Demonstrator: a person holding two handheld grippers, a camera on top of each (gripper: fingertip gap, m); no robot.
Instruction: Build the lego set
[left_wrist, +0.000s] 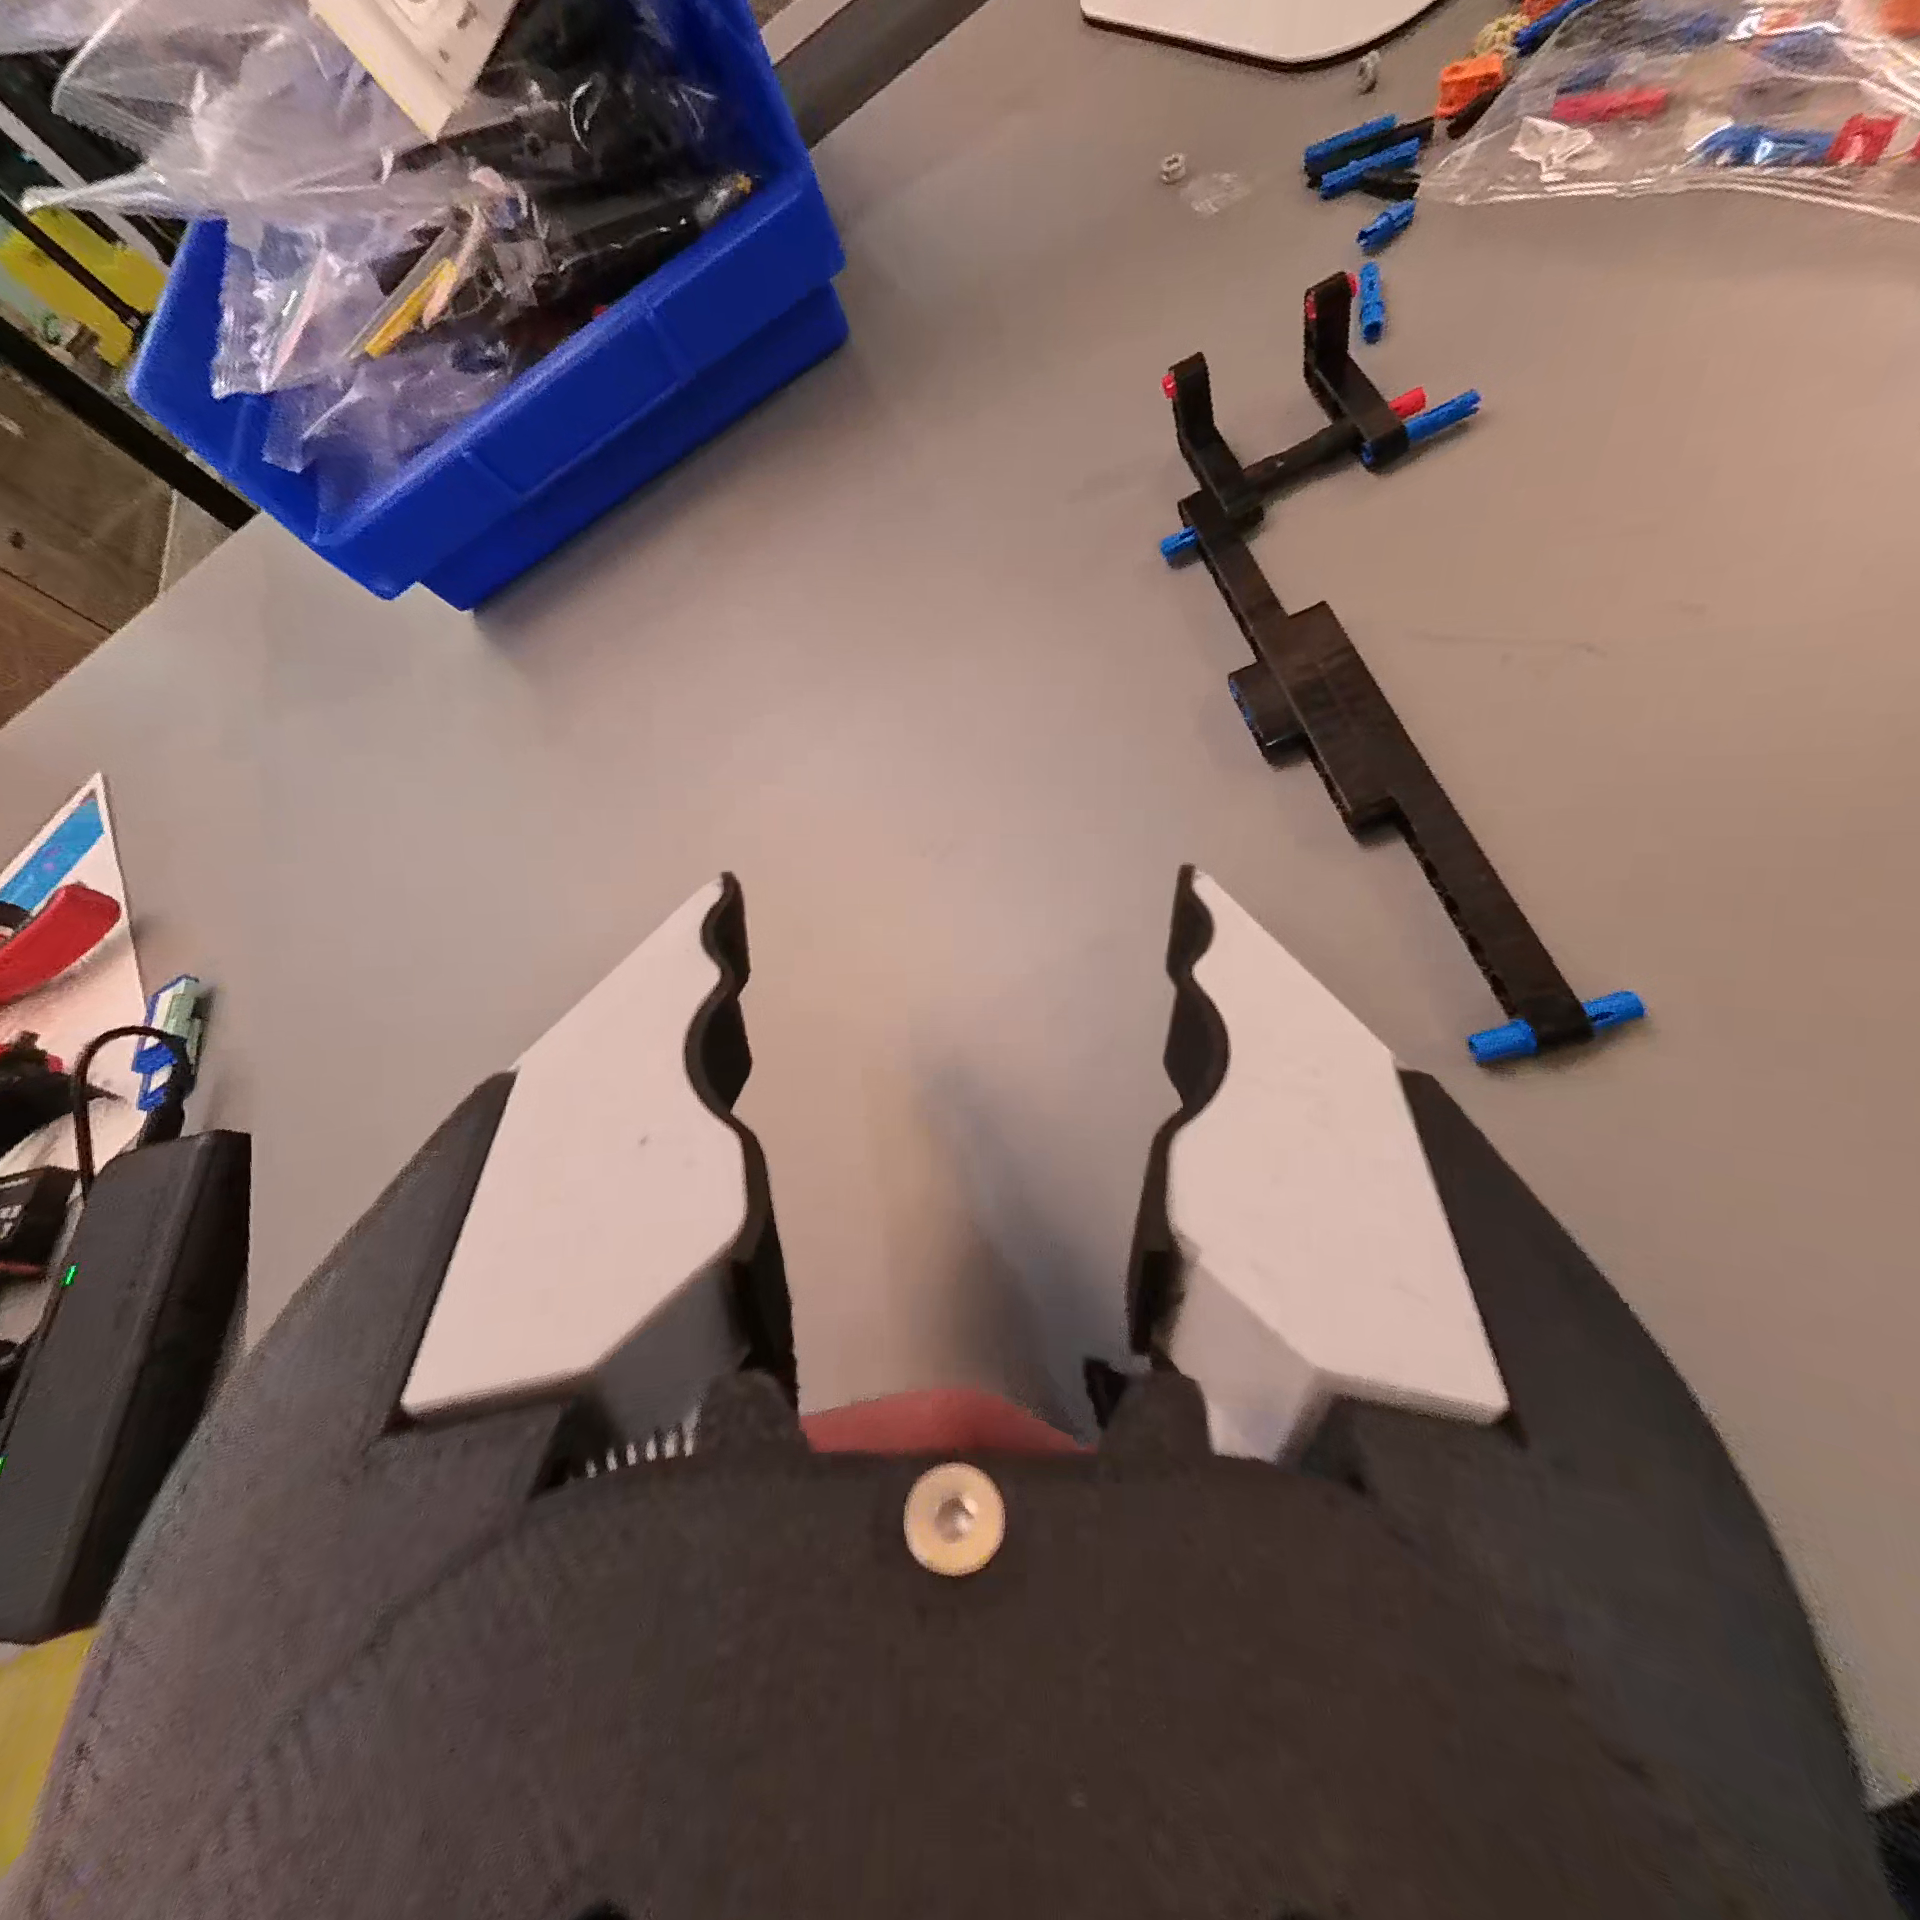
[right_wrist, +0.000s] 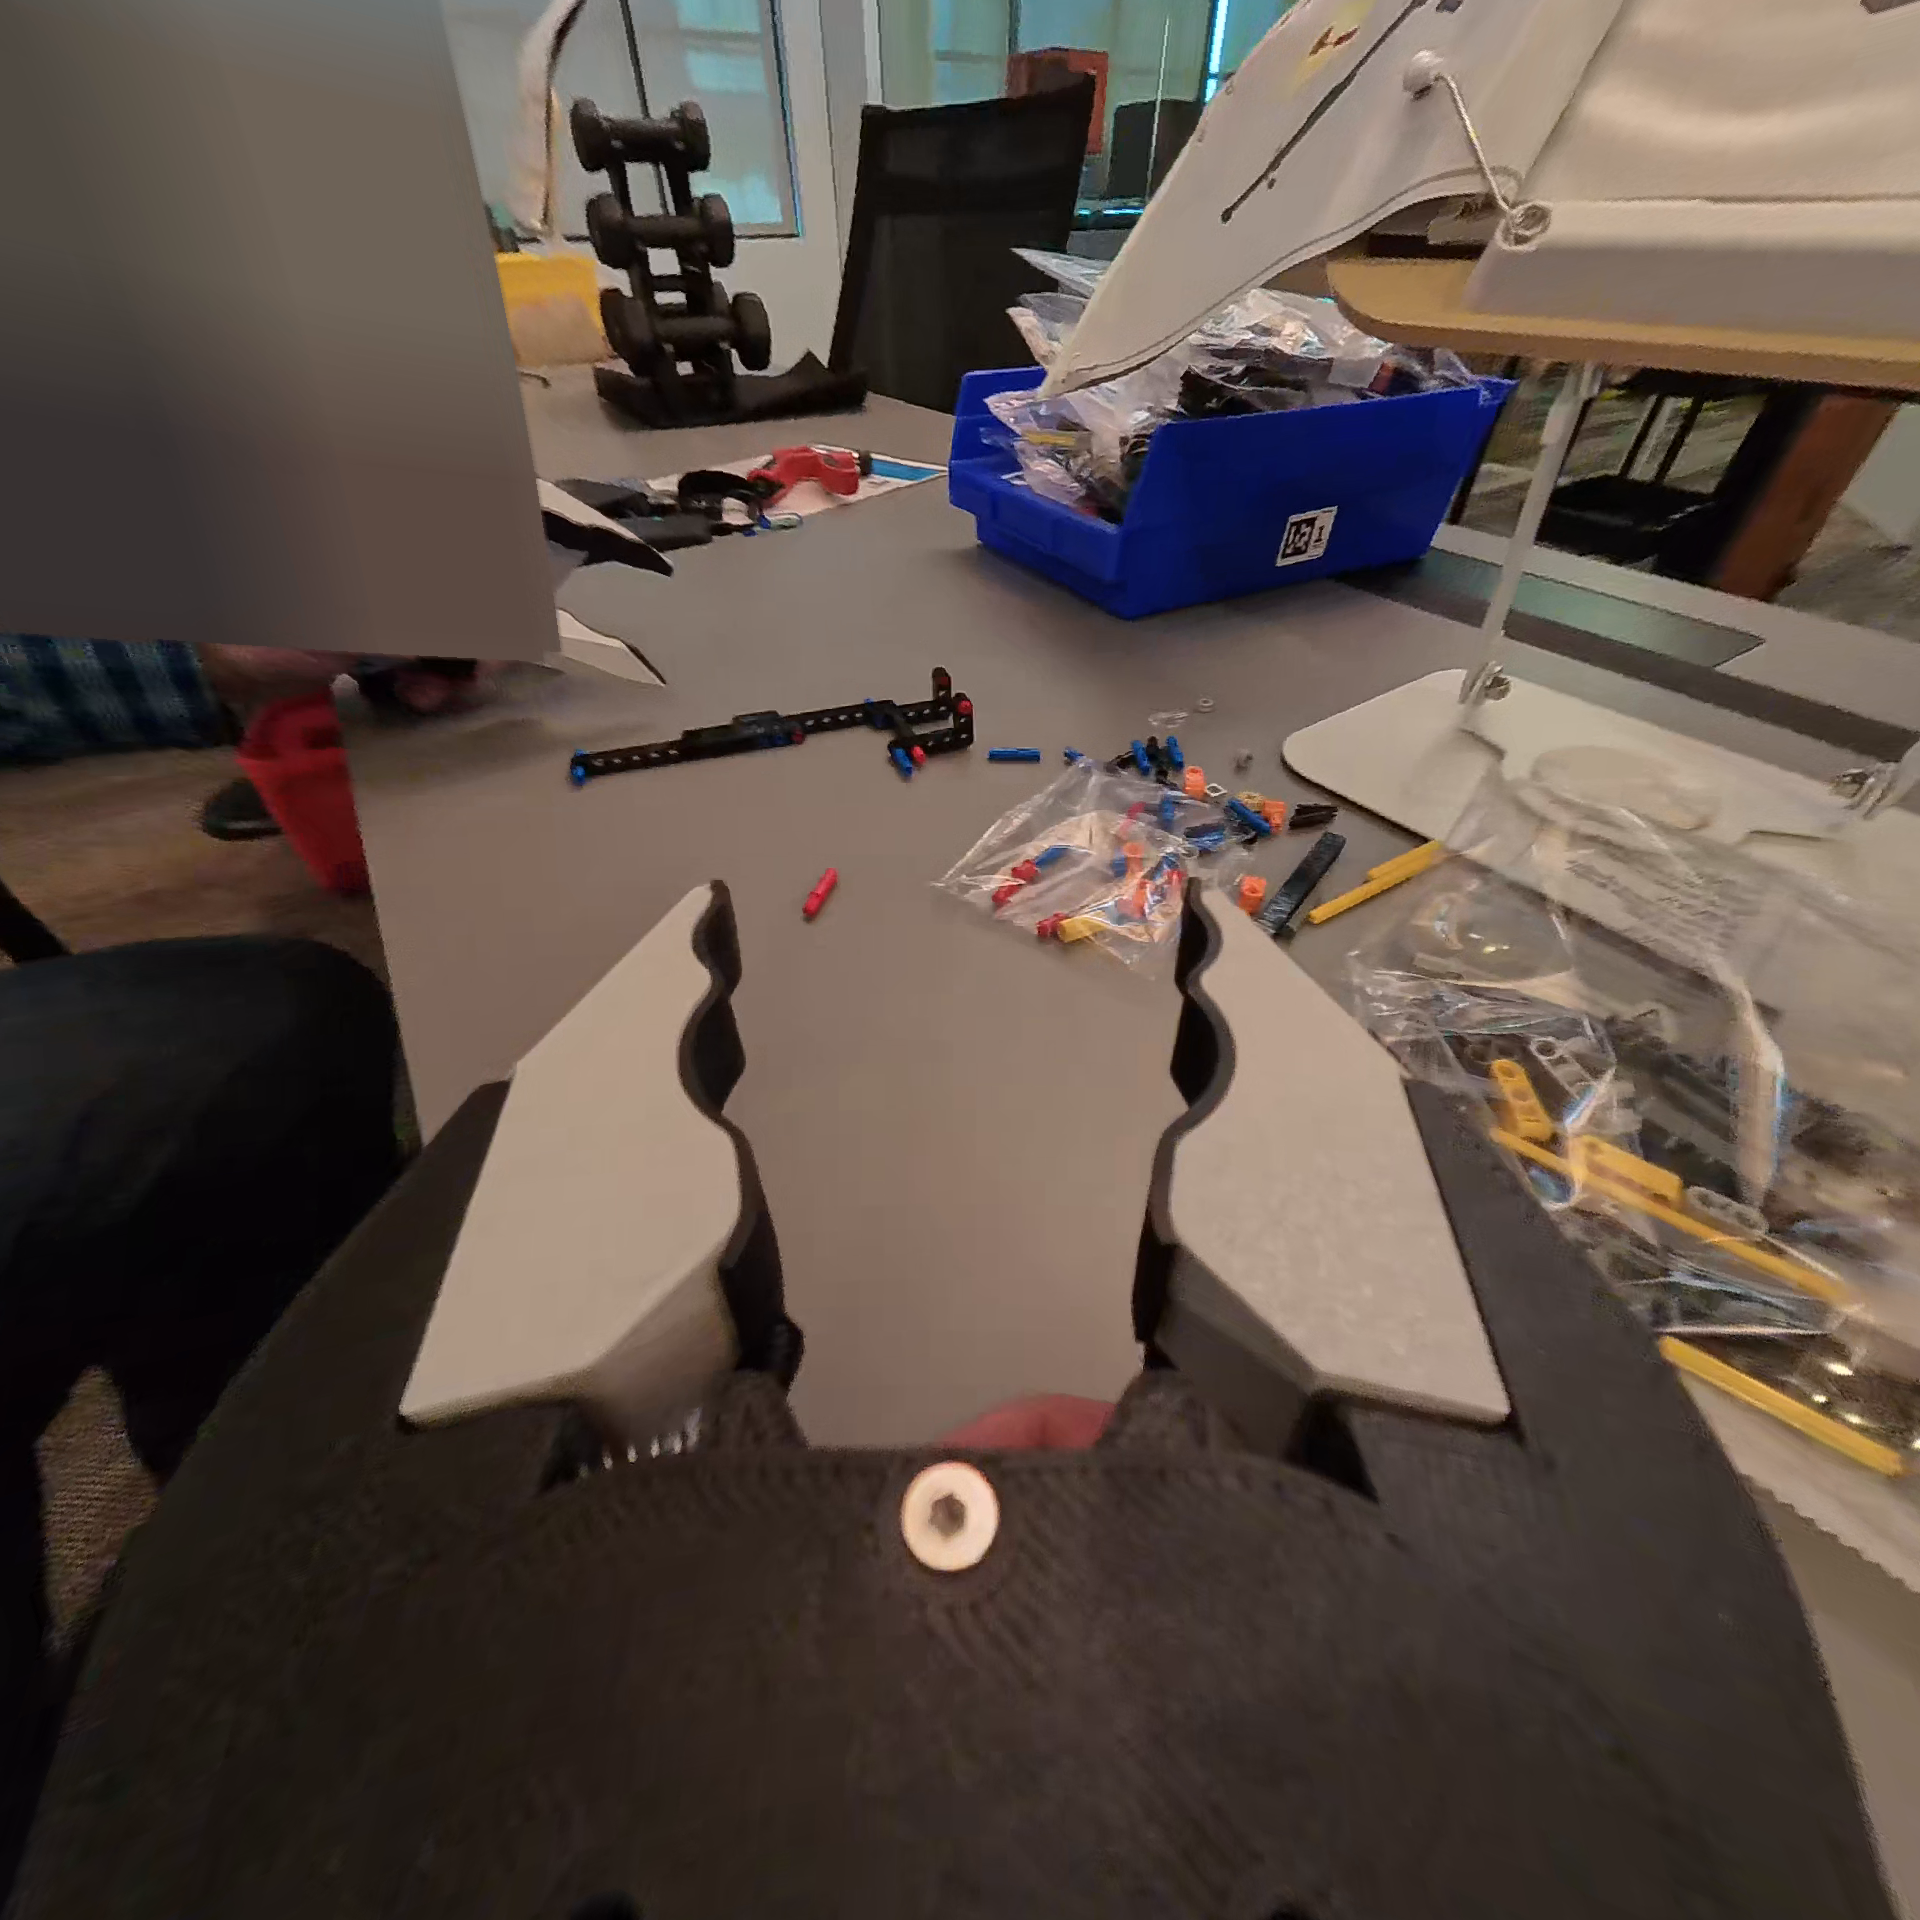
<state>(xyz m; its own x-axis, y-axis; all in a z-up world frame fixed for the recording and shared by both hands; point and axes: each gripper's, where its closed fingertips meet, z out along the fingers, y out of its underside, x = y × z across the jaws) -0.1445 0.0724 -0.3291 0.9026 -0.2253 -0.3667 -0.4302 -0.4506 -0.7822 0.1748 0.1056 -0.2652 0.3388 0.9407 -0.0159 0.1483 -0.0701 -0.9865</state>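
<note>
A black beam assembly (left_wrist: 1340, 686) with blue and red pins lies flat on the grey table, to the right of and beyond my left gripper (left_wrist: 956, 883), which is open and empty above bare table. The assembly also shows in the right wrist view (right_wrist: 790, 727), far ahead. My right gripper (right_wrist: 951, 894) is open and empty. A loose red pin (right_wrist: 819, 891) lies just beyond its left fingertip. A clear bag of small pins (right_wrist: 1091, 883) lies by its right fingertip. Loose blue pins (left_wrist: 1361, 166) lie beyond the assembly.
A blue bin (left_wrist: 582, 416) full of bagged parts stands at the far left, also in the right wrist view (right_wrist: 1226, 509). A white stand base (right_wrist: 1455, 758) with an instruction booklet, and bags of yellow and black parts (right_wrist: 1662, 1195), are on the right. A black box (left_wrist: 114, 1371) sits at left.
</note>
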